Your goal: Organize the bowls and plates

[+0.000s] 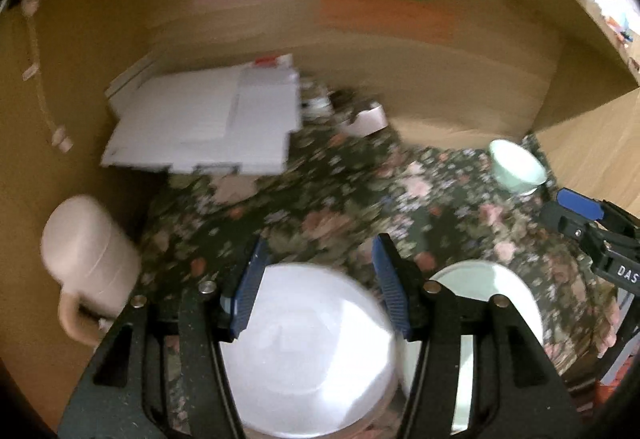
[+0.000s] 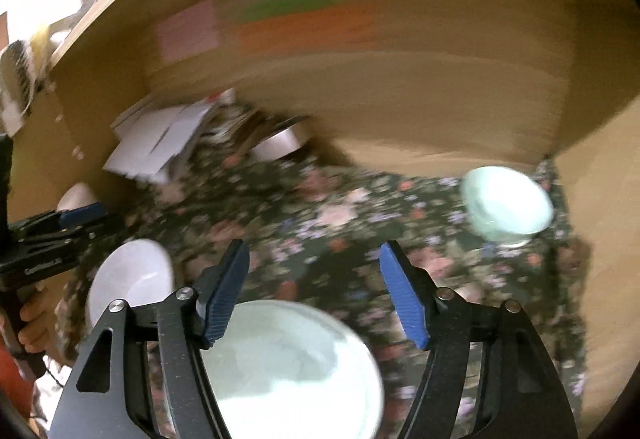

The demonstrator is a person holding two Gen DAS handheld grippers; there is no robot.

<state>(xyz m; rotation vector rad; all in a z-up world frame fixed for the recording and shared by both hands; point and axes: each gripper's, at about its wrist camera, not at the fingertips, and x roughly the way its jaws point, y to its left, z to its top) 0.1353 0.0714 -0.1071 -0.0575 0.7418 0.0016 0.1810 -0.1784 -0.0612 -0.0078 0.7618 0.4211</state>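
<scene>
Both views are blurred by motion. In the left wrist view my left gripper [image 1: 318, 285] is open above a white bowl [image 1: 312, 355] on the floral cloth [image 1: 320, 207]. A pale green plate [image 1: 484, 303] lies to its right, and a mint bowl [image 1: 516, 167] stands far right. My right gripper [image 1: 580, 219] shows at the right edge there. In the right wrist view my right gripper [image 2: 314, 291] is open above the pale green plate [image 2: 288, 367]. The white bowl [image 2: 128, 279] sits at left, next to my left gripper [image 2: 76, 219]. The mint bowl [image 2: 506, 205] stands at right.
A pink mug [image 1: 84, 263] stands at the left wall. White papers or flat boxes [image 1: 204, 127] lie at the back left, with a small metal tin [image 2: 280, 145] beside them. Wooden walls [image 1: 360, 39] close in the back and both sides.
</scene>
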